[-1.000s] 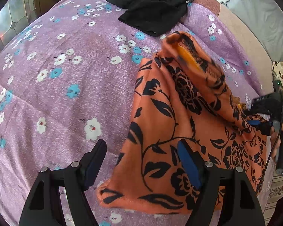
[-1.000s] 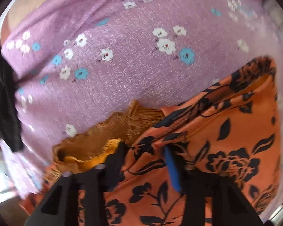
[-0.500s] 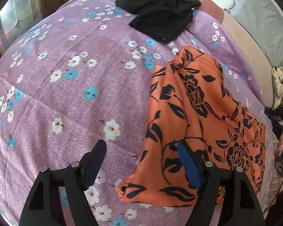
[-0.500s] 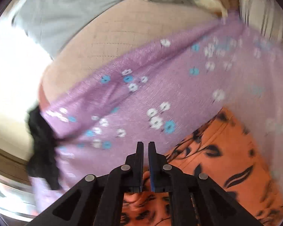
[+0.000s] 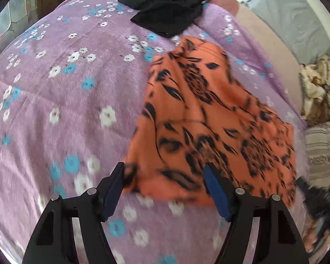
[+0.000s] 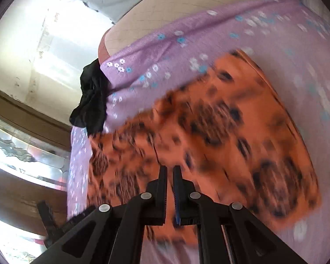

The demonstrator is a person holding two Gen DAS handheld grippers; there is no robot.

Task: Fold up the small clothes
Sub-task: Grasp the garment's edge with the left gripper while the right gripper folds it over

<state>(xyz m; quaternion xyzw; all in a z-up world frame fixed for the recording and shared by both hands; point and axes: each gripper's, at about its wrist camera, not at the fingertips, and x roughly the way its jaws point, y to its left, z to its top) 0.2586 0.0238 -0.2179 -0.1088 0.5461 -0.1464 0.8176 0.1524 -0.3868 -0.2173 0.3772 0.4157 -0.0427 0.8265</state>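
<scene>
An orange garment (image 5: 209, 114) with a black flower print lies folded flat on the purple flowered bedspread (image 5: 66, 88). In the left wrist view my left gripper (image 5: 164, 169) hovers over the garment's near-left corner. Its jaws are closing, with the corner lying between the fingers and neither pad pressing on it. In the right wrist view my right gripper (image 6: 169, 169) is shut with nothing in it, above the near part of the orange garment (image 6: 231, 121). Both views are blurred by motion.
A crumpled black garment (image 5: 165, 6) lies at the far edge of the bedspread, also seen as the black garment (image 6: 92, 101). A patterned cloth heap (image 5: 319, 88) and a striped cloth (image 5: 323, 145) lie to the right. A grey sheet (image 5: 286, 11) covers the far right.
The right gripper let go of the lifted orange garment, shut and drew back; the garment now lies flat. The left gripper moved so that the garment's corner sits between its fingers.
</scene>
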